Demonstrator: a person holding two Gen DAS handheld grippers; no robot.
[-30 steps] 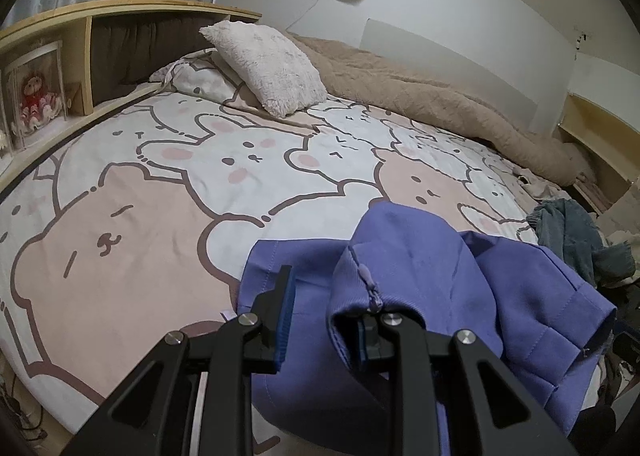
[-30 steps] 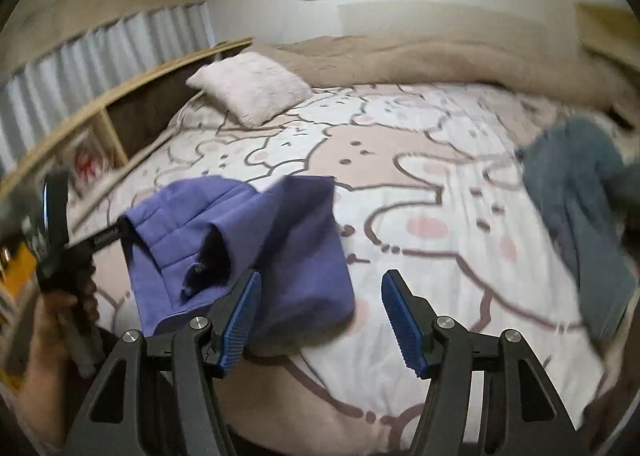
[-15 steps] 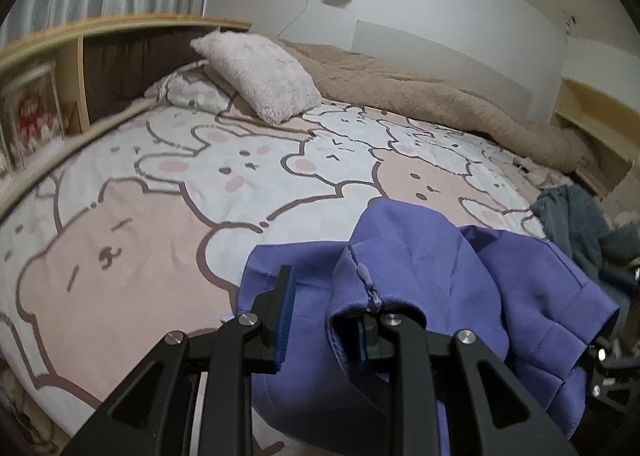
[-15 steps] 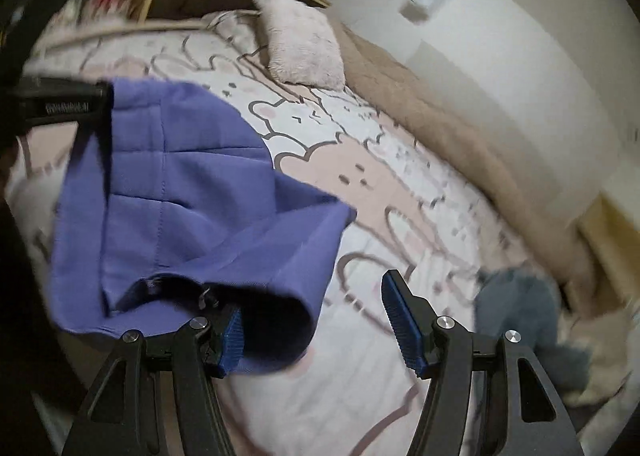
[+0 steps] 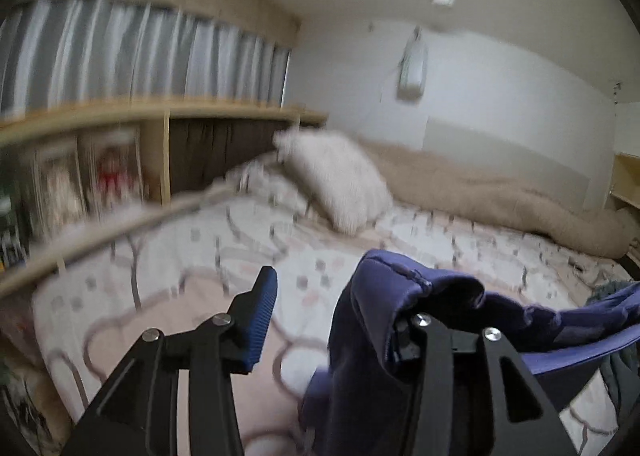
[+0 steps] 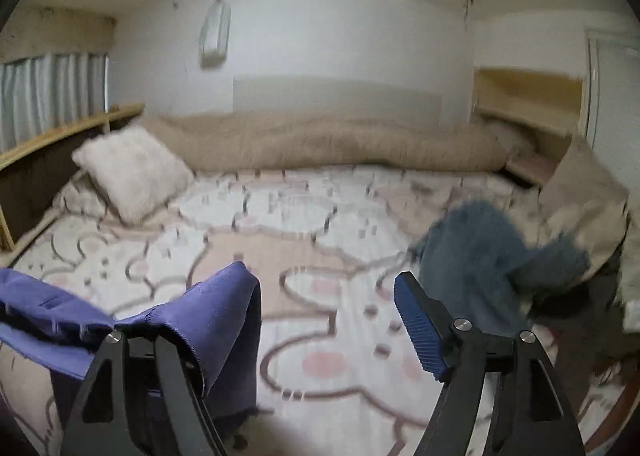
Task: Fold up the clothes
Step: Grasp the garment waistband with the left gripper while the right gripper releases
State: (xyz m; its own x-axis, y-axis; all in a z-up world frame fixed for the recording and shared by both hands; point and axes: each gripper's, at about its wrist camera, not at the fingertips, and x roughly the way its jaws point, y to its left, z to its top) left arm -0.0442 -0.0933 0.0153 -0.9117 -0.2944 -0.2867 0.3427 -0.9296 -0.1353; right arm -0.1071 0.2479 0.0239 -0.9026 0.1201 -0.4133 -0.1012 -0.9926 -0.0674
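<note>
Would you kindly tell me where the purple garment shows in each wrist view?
Left wrist: the purple garment sits lower right, draped over one finger of the left tool.
Right wrist: it sits lower left, draped over one finger of the right tool.
Shared landmark: the white pillow.

Left gripper (image 5: 336, 320) up and level, jaws spread wide, purple fabric (image 5: 400, 304) draped over its right finger, left pad (image 5: 260, 316) bare. Right gripper (image 6: 328, 320) mirrors it: jaws wide apart, cloth hung over the left finger, right pad (image 6: 418, 326) clear. Blurry views, so any actual pinch is hard to confirm.
</note>
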